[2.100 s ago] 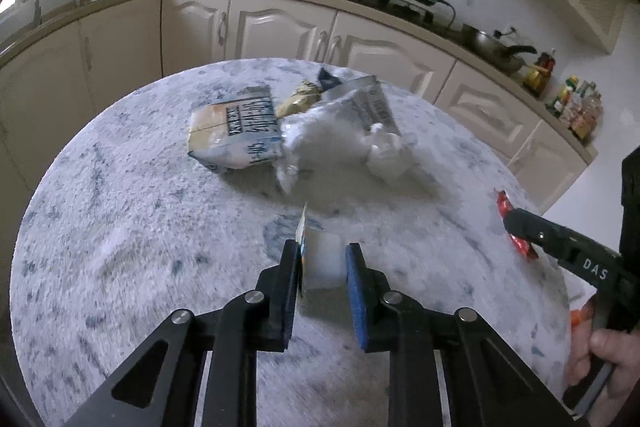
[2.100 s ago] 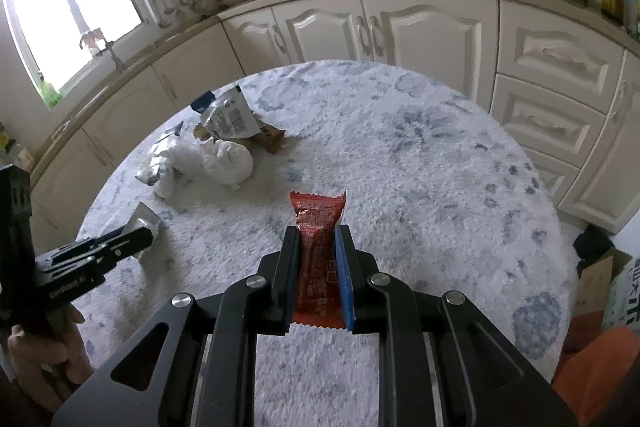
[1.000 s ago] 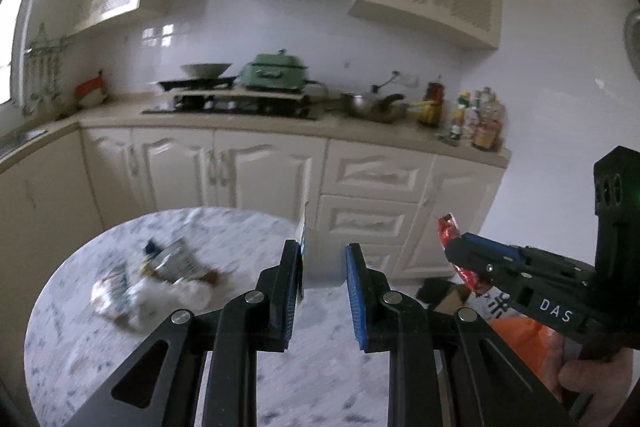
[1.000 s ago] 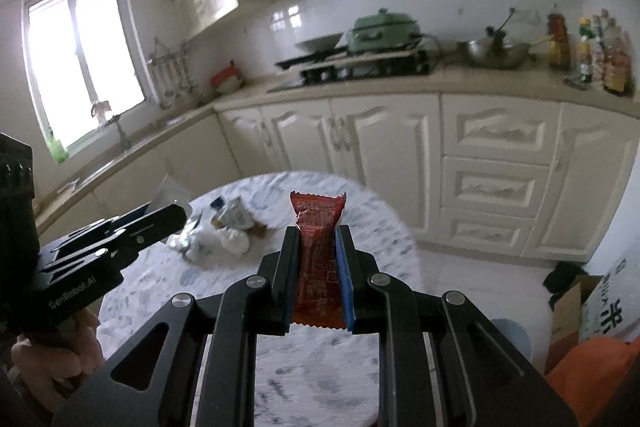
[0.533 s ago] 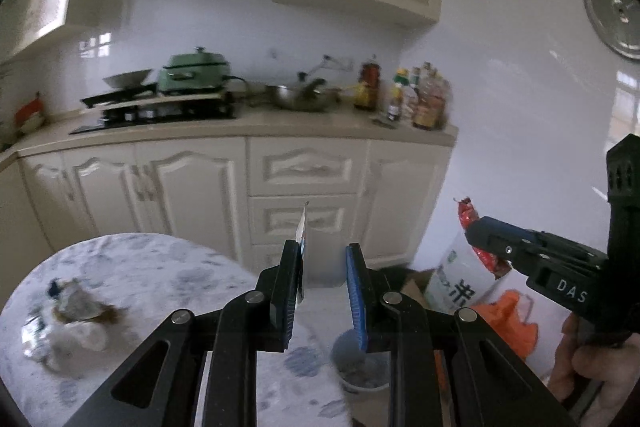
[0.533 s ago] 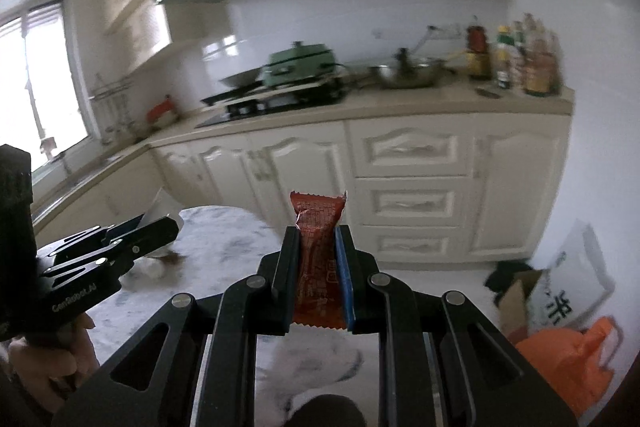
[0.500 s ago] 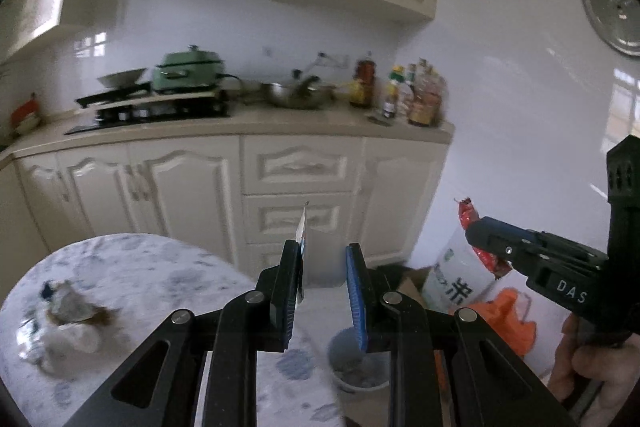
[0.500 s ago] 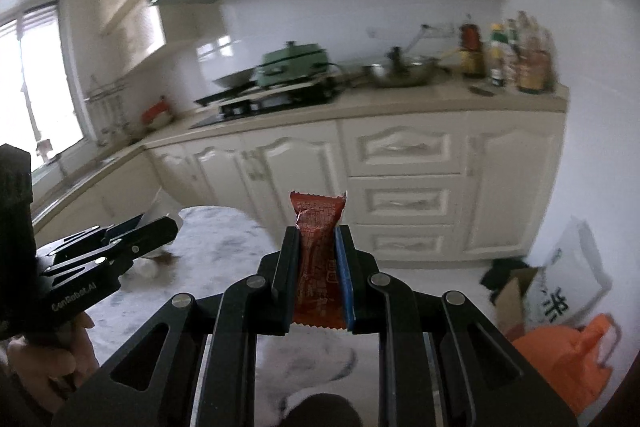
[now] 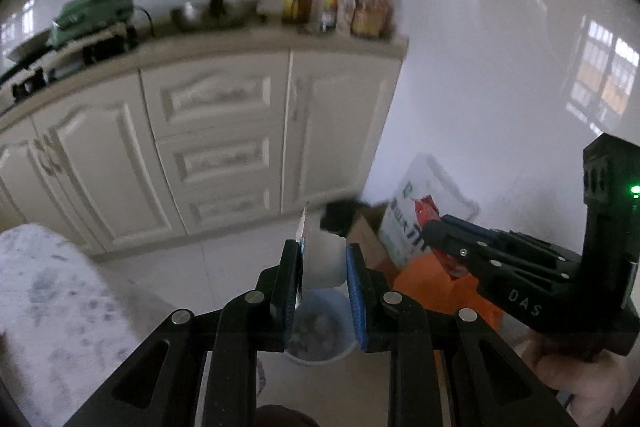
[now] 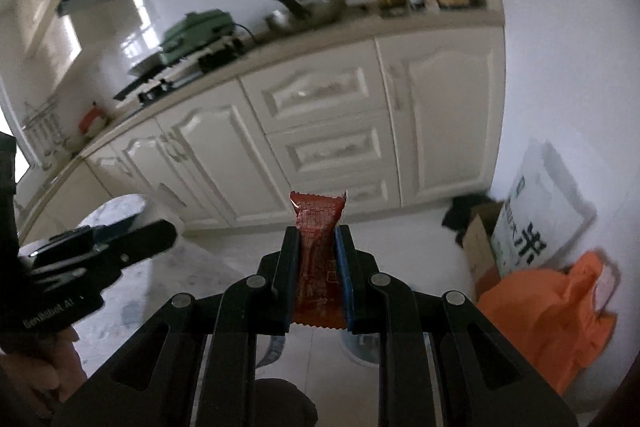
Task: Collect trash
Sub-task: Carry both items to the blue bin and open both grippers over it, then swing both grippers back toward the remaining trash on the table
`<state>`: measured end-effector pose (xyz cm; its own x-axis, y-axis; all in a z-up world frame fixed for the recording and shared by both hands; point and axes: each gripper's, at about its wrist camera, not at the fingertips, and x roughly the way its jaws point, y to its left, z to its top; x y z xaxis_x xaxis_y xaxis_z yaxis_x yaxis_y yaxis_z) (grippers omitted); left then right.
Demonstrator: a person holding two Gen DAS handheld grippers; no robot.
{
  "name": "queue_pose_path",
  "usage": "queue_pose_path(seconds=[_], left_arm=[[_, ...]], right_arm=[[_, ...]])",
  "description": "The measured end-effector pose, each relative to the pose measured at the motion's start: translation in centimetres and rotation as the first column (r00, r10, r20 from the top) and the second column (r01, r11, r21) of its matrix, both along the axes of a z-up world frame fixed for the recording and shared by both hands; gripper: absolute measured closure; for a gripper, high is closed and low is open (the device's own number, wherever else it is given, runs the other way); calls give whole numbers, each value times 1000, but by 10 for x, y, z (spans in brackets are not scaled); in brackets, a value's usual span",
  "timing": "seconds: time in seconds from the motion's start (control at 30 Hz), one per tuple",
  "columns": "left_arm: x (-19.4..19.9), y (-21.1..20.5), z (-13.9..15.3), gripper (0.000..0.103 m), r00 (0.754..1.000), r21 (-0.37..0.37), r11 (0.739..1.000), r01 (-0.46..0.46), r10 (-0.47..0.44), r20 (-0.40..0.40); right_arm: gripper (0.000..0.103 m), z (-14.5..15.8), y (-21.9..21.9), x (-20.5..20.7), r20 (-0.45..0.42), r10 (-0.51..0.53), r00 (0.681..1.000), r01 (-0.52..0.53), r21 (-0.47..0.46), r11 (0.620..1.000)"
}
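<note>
My left gripper (image 9: 322, 261) is shut on a small white plastic cup with a foil lid (image 9: 320, 259) and holds it in the air above a pale blue trash bin (image 9: 320, 331) on the floor. My right gripper (image 10: 318, 247) is shut on a red snack wrapper (image 10: 318, 223); it also shows in the left wrist view (image 9: 434, 227) to the right of the cup. The bin's rim shows low in the right wrist view (image 10: 360, 345), mostly hidden behind my fingers. The left gripper shows at the left of the right wrist view (image 10: 160, 231).
White kitchen cabinets (image 9: 224, 155) stand ahead, with bottles (image 9: 352, 7) and a green cooker (image 9: 94, 11) on the counter. An orange bag (image 10: 560, 311), a white rice sack (image 10: 536, 211) and a cardboard box (image 10: 480, 243) lie by the wall. The marble table's edge (image 9: 44, 291) is at left.
Both grippers have swung right and tipped down, away from the table toward the floor. The trash bin now lies right under the left gripper. Both still hold their items.
</note>
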<state>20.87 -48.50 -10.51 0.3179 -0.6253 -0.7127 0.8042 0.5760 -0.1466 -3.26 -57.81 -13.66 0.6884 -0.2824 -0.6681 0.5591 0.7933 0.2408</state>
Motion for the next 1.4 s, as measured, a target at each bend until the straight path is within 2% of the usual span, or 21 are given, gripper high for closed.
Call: queue_pose_path(seconds=[0.27,0.37,0.43,0.47,0.53,0.57,0.6,0.63,0.67,0.7,0.73,0.77,0.8,0.83,1.03,1.33,1.4], left_arm=[[51,-107,-46,84,993,129,990,60,-46,-110],[66,-137,-64,83,988,171,982,78,-53,-142],[77,-153,-75,76,987,190,979,70,-41,-152],[84,-164,-84,69,985,211,975,71,-35,-169],[93,-174,-95,50,983,235,970,64,-20,-184],[95,-179,-99,40,984,247,967,53,-8,-177],[98,-182,-102,35,986,252,967,41,2,-168],[103,-186,-105,30,986,265,964,27,18,-167],[102,-186,-106,19,986,275,961,18,29,-167],[101,-186,-108,13,986,284,959,1,46,-158],[104,-188,-107,12,988,284,959,-20,62,-139],[98,-182,-104,9,989,284,958,-32,71,-126],[97,-179,-103,7,990,284,958,-44,80,-118],[97,-179,-101,6,990,282,958,-57,91,-110],[77,-153,-76,5,992,224,970,-95,112,-64],[21,-37,-13,1,987,53,986,-161,160,10],[7,2,6,1,983,18,983,-180,179,28]], right_arm=[[85,-50,-47,11,-42,-37,998,41,110,993],[82,-72,-64,15,-64,-51,997,60,154,986],[82,-85,-75,17,-67,-56,996,68,188,980],[78,-92,-79,18,-74,-55,996,69,202,977],[68,-104,-87,19,-86,-68,994,86,230,969],[57,-109,-89,19,-89,-71,993,91,242,966],[45,-113,-92,19,-93,-76,993,97,251,963],[40,-116,-93,17,-97,-86,992,108,255,961],[32,-118,-95,15,-99,-98,990,121,258,959],[27,-120,-95,12,-101,-109,989,132,259,957],[25,-121,-96,10,-103,-118,988,141,259,956],[17,-122,-97,8,-104,-128,986,151,260,954],[5,-122,-96,5,-104,-141,985,164,263,951],[0,-122,-95,3,-105,-151,983,173,264,949],[0,-109,-81,-4,-110,-166,980,188,248,950],[0,-50,-30,1,-50,-127,991,134,171,976],[0,-32,-13,4,-26,-109,994,111,146,983]])
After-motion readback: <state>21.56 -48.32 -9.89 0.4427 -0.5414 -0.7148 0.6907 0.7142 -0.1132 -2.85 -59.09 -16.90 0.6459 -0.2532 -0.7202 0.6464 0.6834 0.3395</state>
